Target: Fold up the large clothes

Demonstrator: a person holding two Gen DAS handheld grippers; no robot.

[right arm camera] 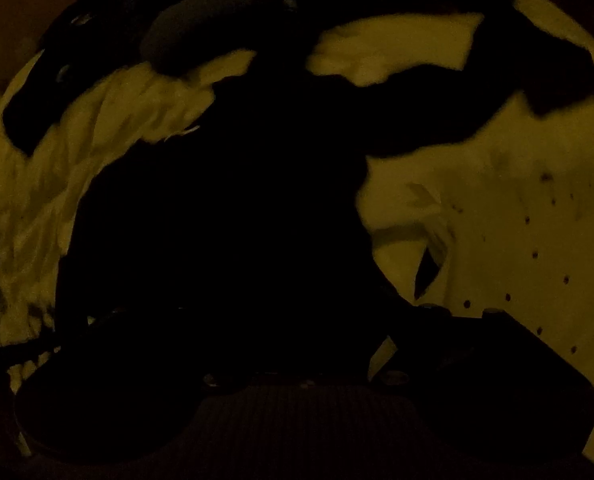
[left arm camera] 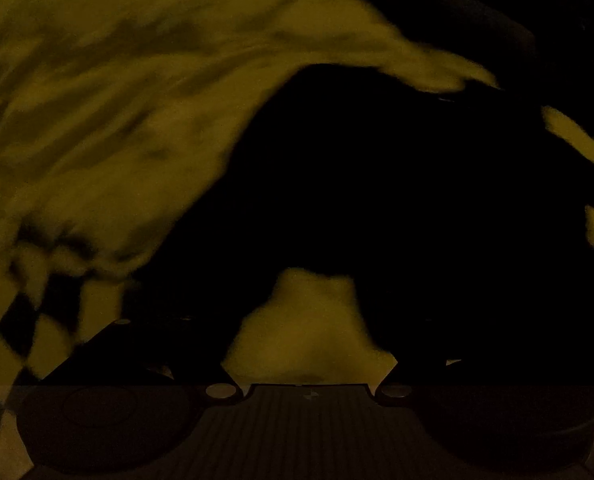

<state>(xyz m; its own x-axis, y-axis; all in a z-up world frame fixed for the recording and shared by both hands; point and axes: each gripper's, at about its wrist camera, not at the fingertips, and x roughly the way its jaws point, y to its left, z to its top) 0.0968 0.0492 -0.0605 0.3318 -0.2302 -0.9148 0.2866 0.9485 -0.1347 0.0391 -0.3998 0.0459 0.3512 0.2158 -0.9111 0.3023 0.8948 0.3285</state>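
Note:
Both views are very dark. A large black garment (left arm camera: 397, 200) fills the middle and right of the left wrist view, over a yellowish wrinkled cloth surface (left arm camera: 117, 100). In the right wrist view the same black garment (right arm camera: 225, 220) fills the centre, with a sleeve (right arm camera: 477, 108) stretching to the upper right. My left gripper (left arm camera: 309, 320) and my right gripper (right arm camera: 297, 320) merge with the dark fabric, so their fingertips are hidden. The other gripper (right arm camera: 65, 64) shows as a dark shape at the upper left of the right wrist view.
A yellowish wrinkled bed cover (right arm camera: 49, 200) lies under the garment. A pale dotted sheet (right arm camera: 537, 260) lies at the right. A black-and-light checked patch (left arm camera: 17, 332) shows at the lower left.

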